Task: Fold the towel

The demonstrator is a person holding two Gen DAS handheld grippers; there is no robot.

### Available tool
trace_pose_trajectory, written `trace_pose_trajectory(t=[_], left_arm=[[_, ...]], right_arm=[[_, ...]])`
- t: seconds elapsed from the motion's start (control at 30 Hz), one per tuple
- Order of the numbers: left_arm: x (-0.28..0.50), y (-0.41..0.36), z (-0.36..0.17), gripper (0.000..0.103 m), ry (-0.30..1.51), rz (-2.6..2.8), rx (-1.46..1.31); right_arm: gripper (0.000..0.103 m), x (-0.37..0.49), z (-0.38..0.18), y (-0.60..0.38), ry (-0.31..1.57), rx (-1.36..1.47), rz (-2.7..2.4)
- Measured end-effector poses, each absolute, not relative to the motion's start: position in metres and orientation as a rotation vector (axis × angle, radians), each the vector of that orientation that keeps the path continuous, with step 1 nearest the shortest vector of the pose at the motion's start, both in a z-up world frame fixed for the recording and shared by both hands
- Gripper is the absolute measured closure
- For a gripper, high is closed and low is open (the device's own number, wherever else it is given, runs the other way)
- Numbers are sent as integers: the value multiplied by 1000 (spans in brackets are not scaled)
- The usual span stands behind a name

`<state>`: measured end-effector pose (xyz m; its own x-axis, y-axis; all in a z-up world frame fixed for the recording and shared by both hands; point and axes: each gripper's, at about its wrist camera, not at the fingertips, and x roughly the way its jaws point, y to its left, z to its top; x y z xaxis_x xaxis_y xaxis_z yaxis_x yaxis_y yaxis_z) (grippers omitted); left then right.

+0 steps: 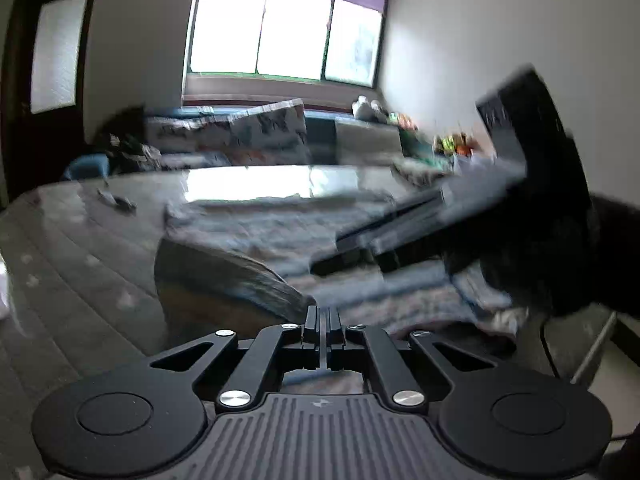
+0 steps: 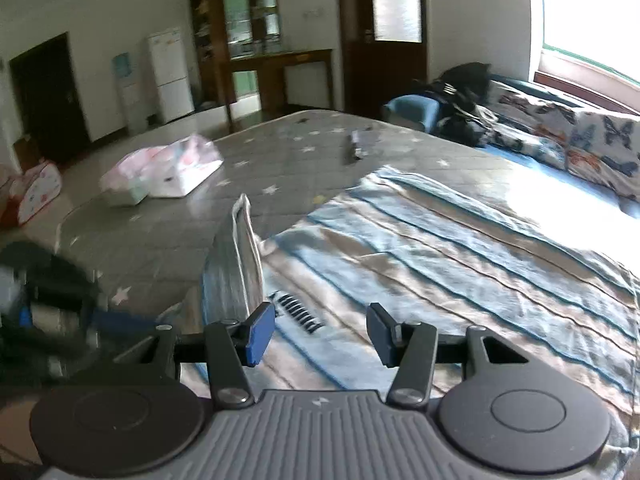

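Left claw (image 1: 322,320) clamping raised towel (image 2: 440,248) corner

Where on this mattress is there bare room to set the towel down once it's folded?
Bare grey star-print mattress lies between the pink-and-white plastic-wrapped packs and the small dark object, and between the packs and the blue-and-beige striped towel. The towel fills the window side. It is crowded where the shut left claw lifts a towel corner; the open right claw hovers nearby.
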<state>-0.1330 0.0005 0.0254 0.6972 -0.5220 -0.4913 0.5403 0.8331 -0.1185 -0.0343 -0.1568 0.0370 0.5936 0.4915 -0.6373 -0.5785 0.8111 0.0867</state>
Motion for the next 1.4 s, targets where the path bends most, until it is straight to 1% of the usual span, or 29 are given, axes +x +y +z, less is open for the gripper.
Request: trace_pose_trajectory(t=[0.13, 0.37, 0.6, 0.7, 0.8, 0.83, 0.87, 1.1, 1.13, 1.17, 1.23, 1.4], left_arm=[[-132, -5, 15, 100, 584, -617, 41], [-139, 18, 21, 97, 557, -544, 43], [-132, 50, 20, 97, 592, -428, 3], [-131, 49, 19, 97, 605, -433, 10], [-130, 49, 15, 97, 627, -435, 32], [-129, 49, 13, 97, 633, -435, 38], [-128, 50, 12, 97, 638, -430, 42], [-127, 58, 8, 97, 665, -418, 101], [-127, 59, 7, 97, 670, -418, 111], [-126, 60, 7, 97, 674, -416, 120], [-125, 63, 7, 97, 677, -409, 131], [-125, 61, 17, 97, 638, -411, 115]], right_arm=[[51, -28, 33, -160, 725, -89, 634], [53, -30, 10, -143, 823, -62, 726], [53, -26, 0, -132, 843, -53, 770], [53, -23, -2, -128, 850, -43, 781], [81, -25, -1, -127, 869, -35, 798], [87, -25, 1, -128, 881, -30, 804], [91, -27, 2, -128, 893, -25, 808], [92, -44, 19, -137, 953, 16, 839], [89, -45, 19, -138, 965, 18, 845], [83, -47, 19, -138, 976, 21, 851], [77, -50, 18, -139, 982, -9, 840], [77, -44, 31, -146, 905, -50, 764]])
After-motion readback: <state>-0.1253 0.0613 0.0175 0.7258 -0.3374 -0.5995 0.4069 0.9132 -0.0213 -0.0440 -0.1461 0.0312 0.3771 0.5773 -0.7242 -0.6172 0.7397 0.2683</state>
